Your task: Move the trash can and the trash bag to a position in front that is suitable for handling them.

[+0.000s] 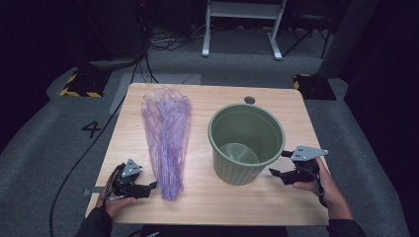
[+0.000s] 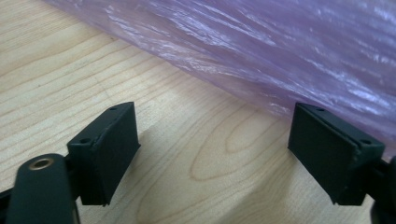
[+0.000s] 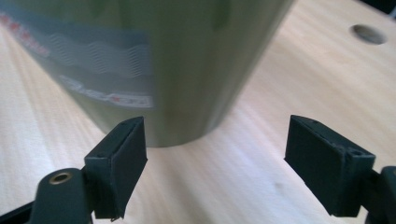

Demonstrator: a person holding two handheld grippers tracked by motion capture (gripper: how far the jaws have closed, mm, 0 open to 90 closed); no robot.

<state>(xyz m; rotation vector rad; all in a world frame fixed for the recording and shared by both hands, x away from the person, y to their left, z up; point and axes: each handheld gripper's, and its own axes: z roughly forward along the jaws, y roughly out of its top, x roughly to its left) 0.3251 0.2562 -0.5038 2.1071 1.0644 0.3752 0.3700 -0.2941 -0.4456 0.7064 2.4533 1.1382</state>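
Open left tool [image 2: 215, 154] sits just beside purple bag [image 2: 261, 51], seemingly untouched.

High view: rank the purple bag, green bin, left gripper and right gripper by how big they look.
1. purple plastic bag, longest, though the green bin looks about as large overall, so I won't rank those two.
3. right gripper and left gripper, much smaller and alike.

The wooden table [image 1: 217, 195] sits on grey carpet, a round hole [image 1: 249, 100] near its far edge. Beyond the table, a white metal frame [image 1: 242, 27] stands. Yellow-black striped blocks [image 1: 79, 85] flank the table's far corners, and a cable [image 1: 74, 165] trails off its left.
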